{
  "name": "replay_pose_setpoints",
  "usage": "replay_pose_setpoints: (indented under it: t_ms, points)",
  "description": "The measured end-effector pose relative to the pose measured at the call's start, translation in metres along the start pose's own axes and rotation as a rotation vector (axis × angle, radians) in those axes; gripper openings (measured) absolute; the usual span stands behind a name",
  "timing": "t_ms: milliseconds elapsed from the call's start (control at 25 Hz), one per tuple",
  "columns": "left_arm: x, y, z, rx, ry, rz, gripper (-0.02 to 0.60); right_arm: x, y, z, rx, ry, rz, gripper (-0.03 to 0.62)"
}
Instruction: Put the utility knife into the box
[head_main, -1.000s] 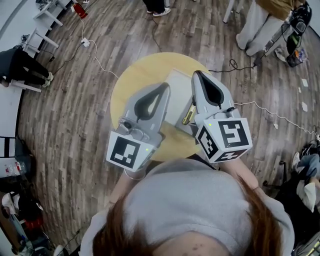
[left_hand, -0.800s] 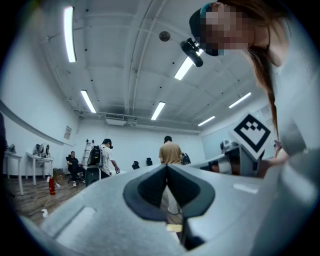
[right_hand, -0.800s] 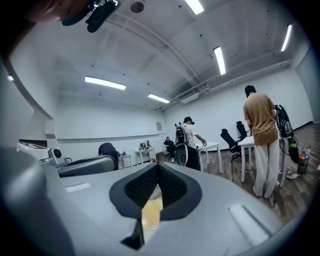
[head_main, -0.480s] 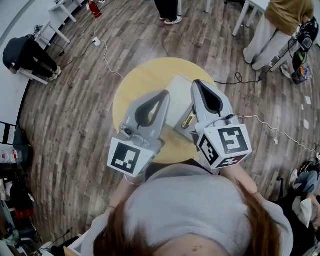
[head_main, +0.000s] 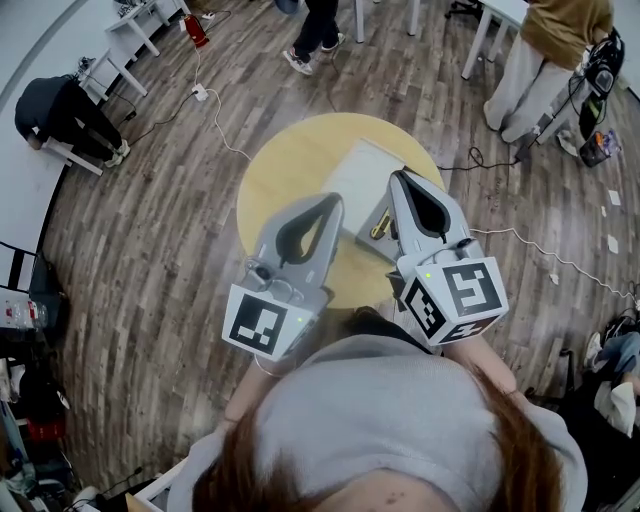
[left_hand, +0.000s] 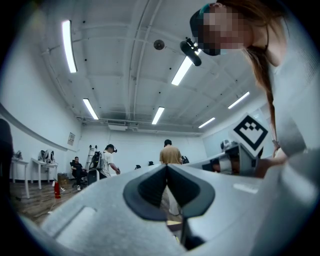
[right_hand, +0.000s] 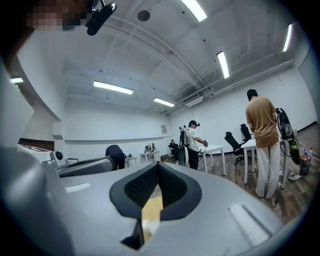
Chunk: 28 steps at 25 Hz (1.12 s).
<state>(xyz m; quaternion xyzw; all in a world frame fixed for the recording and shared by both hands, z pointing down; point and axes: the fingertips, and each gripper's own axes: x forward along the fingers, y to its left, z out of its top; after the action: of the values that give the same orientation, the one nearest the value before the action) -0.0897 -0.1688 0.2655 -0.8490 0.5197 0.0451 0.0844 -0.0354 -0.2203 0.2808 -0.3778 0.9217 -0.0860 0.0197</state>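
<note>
In the head view a round yellow table (head_main: 290, 165) carries a flat white box (head_main: 358, 180). A yellow utility knife (head_main: 380, 224) lies at the box's near right edge, partly hidden behind my right gripper; whether it is inside the box I cannot tell. My left gripper (head_main: 331, 200) is held over the table's near side, shut and empty. My right gripper (head_main: 401, 178) hovers beside the knife, also shut with nothing in it. Both gripper views look out level across the room, with the left gripper's (left_hand: 166, 166) and the right gripper's (right_hand: 158, 164) tips meeting.
White cables (head_main: 215, 125) run over the wooden floor around the table. A person in tan (head_main: 545, 50) stands at the back right near a white desk, another (head_main: 315, 30) walks at the back, and one bends over at far left (head_main: 60, 105).
The head camera has drifted, so the table sits a little higher and to the right. Both grippers stay shut in about the same place. The person at the back has walked.
</note>
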Motion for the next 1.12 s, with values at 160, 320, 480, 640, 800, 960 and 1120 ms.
replay_pose_setpoints:
  t_ms: [160,320,480,640,800,960,1120]
  points:
    - [-0.041,-0.016,0.008,0.0,0.003,0.007,0.003,-0.029,0.032,-0.007,0.0,0.0,0.001,-0.002]
    - [-0.091,-0.042,0.018,0.008,0.0,0.001,0.003,-0.07,0.069,-0.017,0.012,-0.003,-0.007,-0.003]
    - [-0.139,-0.071,0.023,0.001,0.018,-0.011,0.003,-0.115,0.102,-0.032,0.038,0.007,-0.028,-0.003]
    - [-0.177,-0.1,0.034,-0.008,0.028,-0.032,0.003,-0.156,0.129,-0.04,0.056,0.014,-0.049,-0.002]
    - [-0.203,-0.12,0.046,-0.004,0.021,-0.035,0.003,-0.188,0.143,-0.035,0.051,-0.004,-0.062,-0.002]
    - [-0.218,-0.143,0.058,0.008,-0.004,-0.036,0.003,-0.215,0.153,-0.028,0.047,-0.022,-0.05,-0.002]
    - [-0.228,-0.165,0.066,0.006,-0.003,-0.023,0.003,-0.236,0.163,-0.028,0.049,-0.013,-0.006,-0.002]
